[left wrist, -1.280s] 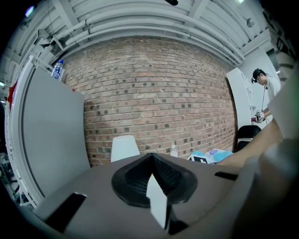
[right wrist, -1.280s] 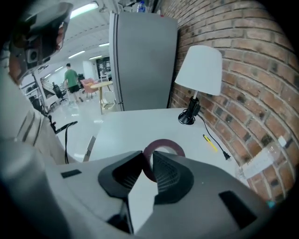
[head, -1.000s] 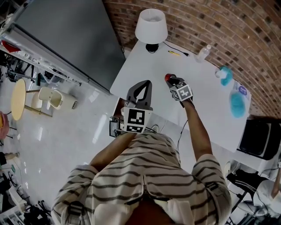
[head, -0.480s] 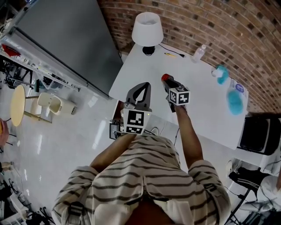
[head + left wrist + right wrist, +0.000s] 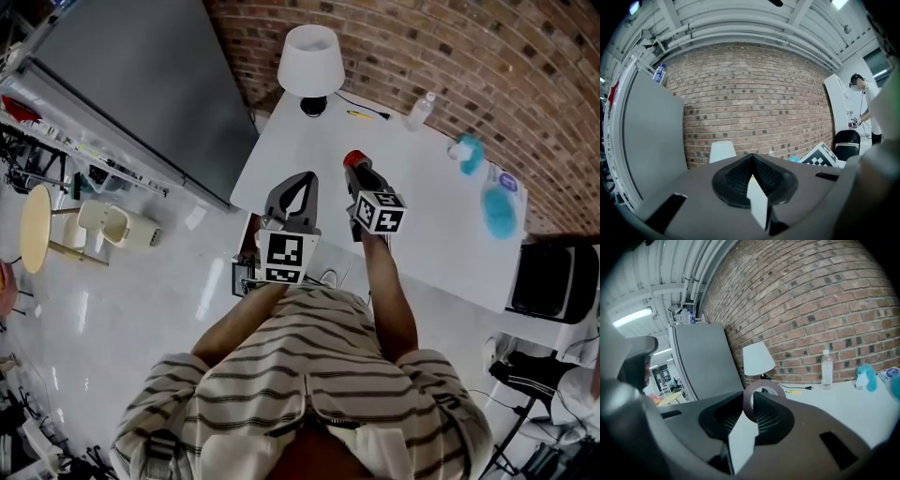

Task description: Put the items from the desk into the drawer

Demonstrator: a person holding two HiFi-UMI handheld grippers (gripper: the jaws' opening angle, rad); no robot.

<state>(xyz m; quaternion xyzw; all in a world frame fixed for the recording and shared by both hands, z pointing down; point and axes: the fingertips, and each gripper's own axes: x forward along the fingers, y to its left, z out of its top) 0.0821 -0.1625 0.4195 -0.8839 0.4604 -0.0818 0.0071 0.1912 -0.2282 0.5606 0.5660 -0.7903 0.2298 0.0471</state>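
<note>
My right gripper (image 5: 359, 174) hangs above the white desk (image 5: 441, 234), near its left front part, shut on a red ring (image 5: 353, 159) that sticks out past the fingertips. In the right gripper view the ring (image 5: 746, 405) stands on edge between the jaws of that gripper (image 5: 751, 401). My left gripper (image 5: 292, 192) is held off the desk's near-left edge; its jaws meet with nothing between them, as the left gripper view (image 5: 752, 165) also shows. No drawer is clearly visible.
On the desk stand a white lamp (image 5: 310, 58), a clear water bottle (image 5: 419, 111), a small yellow item (image 5: 354, 114) and teal objects (image 5: 500, 214) at the right. A grey panel (image 5: 131, 84) stands left; a black chair (image 5: 553, 291) is at the right.
The right gripper has risen, rolled and shifted left towards the desk's near edge, carrying the red ring. The left gripper has stayed where it was.
</note>
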